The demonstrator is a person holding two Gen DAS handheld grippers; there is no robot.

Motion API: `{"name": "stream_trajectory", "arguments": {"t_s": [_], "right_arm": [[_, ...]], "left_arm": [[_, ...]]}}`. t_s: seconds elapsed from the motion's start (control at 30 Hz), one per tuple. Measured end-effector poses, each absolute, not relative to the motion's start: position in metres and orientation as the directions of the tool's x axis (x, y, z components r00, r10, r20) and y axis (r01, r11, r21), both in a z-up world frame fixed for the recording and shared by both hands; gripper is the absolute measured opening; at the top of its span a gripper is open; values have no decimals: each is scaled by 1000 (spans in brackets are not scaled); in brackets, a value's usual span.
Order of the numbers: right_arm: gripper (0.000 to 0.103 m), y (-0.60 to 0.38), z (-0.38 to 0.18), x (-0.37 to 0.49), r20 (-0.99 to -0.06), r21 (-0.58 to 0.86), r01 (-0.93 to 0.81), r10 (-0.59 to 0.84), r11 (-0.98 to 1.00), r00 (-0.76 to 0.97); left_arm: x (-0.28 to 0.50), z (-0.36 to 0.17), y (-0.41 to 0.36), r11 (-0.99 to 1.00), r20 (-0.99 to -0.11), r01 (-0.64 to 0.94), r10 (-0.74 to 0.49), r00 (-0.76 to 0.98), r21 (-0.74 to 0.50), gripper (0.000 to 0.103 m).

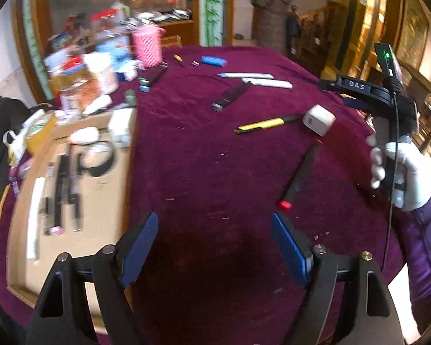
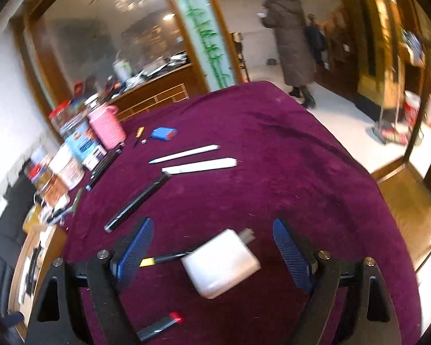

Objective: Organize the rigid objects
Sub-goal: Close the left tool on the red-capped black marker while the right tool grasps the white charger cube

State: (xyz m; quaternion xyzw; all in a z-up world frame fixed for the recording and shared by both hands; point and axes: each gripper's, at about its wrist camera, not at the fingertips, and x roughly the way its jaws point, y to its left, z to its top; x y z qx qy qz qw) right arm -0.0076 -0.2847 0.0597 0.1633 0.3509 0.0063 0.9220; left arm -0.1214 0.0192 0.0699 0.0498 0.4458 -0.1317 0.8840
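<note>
Maroon-clothed worktop (image 2: 273, 143) strewn with pens, right hand-held gripper (image 2: 212, 254) wide around white charger block (image 2: 221, 263), untouched, left hand-held gripper (image 1: 215, 247) wide and empty near cardboard tray (image 1: 112, 189): approach step, next likely closing squarely on block.

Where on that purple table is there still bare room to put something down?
The purple cloth is bare between the cardboard tray and the black red-capped stick, and along its far right side beyond the two white sticks. The heap around the pink basket is crowded, and the tray is partly filled.
</note>
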Motion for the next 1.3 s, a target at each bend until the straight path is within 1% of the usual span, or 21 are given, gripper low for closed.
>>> {"name": "stream_trajectory", "arguments": {"t_s": [0.07,0.17,0.23,0.5,0.6,0.67,0.7,0.73,0.77,0.8,0.87,0.9,1.03,1.17,1.3], "right_arm": [[90,-290,50,-3,-681,333,127,146,934,717],[90,-296,49,-4,-672,381,125,182,916,718],[90,-294,50,-5,-672,373,122,177,920,719],[90,-293,46,-2,-685,386,129,191,914,703],[90,-292,45,0,-687,382,134,184,915,703],[90,-291,45,0,-689,377,136,179,916,702],[90,-291,45,0,-690,373,139,174,917,702],[90,-290,45,0,-691,367,142,168,919,703],[90,-290,45,0,-692,360,145,159,922,704],[90,-290,46,0,-693,352,148,151,924,705],[90,-290,45,0,-696,344,150,144,927,704],[90,-290,44,1,-697,342,151,143,927,702],[90,-290,40,2,-709,342,155,146,927,690],[90,-288,33,7,-731,346,144,170,927,661],[91,-279,26,12,-761,308,129,163,942,628]], "left_arm": [[-112,61,2,950,-818,306,-229,528,-69,80],[-98,48,-23,932,-830,333,-296,474,-142,80],[-88,41,-45,919,-832,363,-318,455,-153,80],[-62,27,-117,856,-824,517,-290,487,4,79],[-58,16,-133,832,-834,553,-275,479,43,79],[-57,14,-136,826,-825,561,-280,490,53,79],[-57,14,-135,825,-825,563,-282,490,52,77],[-56,14,-133,827,-825,561,-294,482,33,71],[-54,14,-131,825,-827,565,-318,464,0,55],[-54,15,-129,828,-826,561,-321,464,-6,40],[-54,18,-124,828,-827,561,-316,464,-1,20],[-54,18,-120,829,-831,559,-319,456,-12,15],[-57,22,-99,842,-835,533,-352,423,-85,14],[-68,27,-75,857,-829,503,-359,428,-112,14],[-64,19,-65,872,-839,473,-347,420,-125,14]]}}
